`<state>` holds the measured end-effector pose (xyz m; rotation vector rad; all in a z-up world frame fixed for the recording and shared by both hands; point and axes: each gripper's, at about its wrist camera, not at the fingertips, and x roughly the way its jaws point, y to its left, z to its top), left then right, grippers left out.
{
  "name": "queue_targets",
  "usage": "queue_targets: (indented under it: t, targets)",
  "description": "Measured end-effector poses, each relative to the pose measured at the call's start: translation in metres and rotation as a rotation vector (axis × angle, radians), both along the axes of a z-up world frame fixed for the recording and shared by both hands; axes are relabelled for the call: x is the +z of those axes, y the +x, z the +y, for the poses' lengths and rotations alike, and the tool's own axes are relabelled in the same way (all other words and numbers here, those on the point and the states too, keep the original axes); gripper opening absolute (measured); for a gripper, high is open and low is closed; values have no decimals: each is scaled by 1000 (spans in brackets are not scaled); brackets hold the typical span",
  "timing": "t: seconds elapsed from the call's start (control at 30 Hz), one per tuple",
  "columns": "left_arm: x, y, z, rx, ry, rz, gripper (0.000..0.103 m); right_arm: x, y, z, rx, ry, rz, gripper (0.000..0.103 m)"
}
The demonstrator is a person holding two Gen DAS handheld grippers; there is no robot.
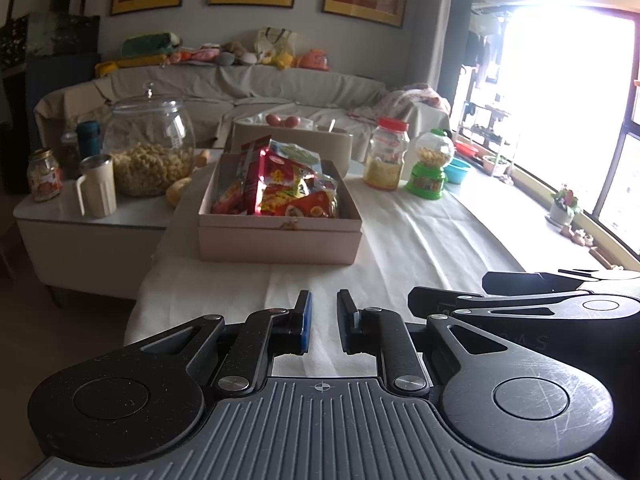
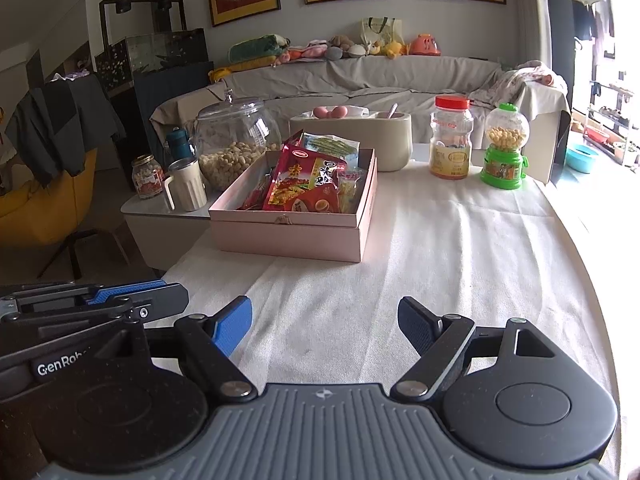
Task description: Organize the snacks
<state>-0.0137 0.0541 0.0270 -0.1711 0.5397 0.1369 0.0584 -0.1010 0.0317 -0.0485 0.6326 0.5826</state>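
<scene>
Left wrist: left gripper (image 1: pixel 324 320) jaws nearly together, holding nothing, above white cloth (image 1: pixel 400 240); pink box (image 1: pixel 280 236) of snack packets (image 1: pixel 280 188) ahead. Right wrist: right gripper (image 2: pixel 324 324) jaws wide, empty; box beyond, left of centre.

Pink box (image 2: pixel 292 236) on white cloth (image 2: pixel 440 248); red, yellow, green snack packets (image 2: pixel 308 184) inside; behind box, red-lidded jar (image 2: pixel 451 140), green dispenser (image 2: pixel 505 148).
</scene>
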Motion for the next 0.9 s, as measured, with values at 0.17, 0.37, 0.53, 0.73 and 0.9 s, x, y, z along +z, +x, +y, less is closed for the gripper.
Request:
queue_targets:
  t: [0.17, 0.37, 0.53, 0.73, 0.9]
  targets:
    - [0, 0, 0, -2, -3, 0, 18, 0, 0, 0, 0, 0, 0, 81]
    - [-1, 1, 0, -5, -8, 2, 18, -2, -1, 0, 0, 0, 4, 81]
    - [-1, 1, 0, -7, -7, 0, 18, -2, 0, -1, 0, 0, 5, 81]
    - [-5, 4, 3, -3, -10, 7, 18, -3, 0, -1, 1, -1, 7, 82]
    - [-13, 12, 12, 33, -29, 23, 18, -21, 12, 5, 15, -37, -19, 89]
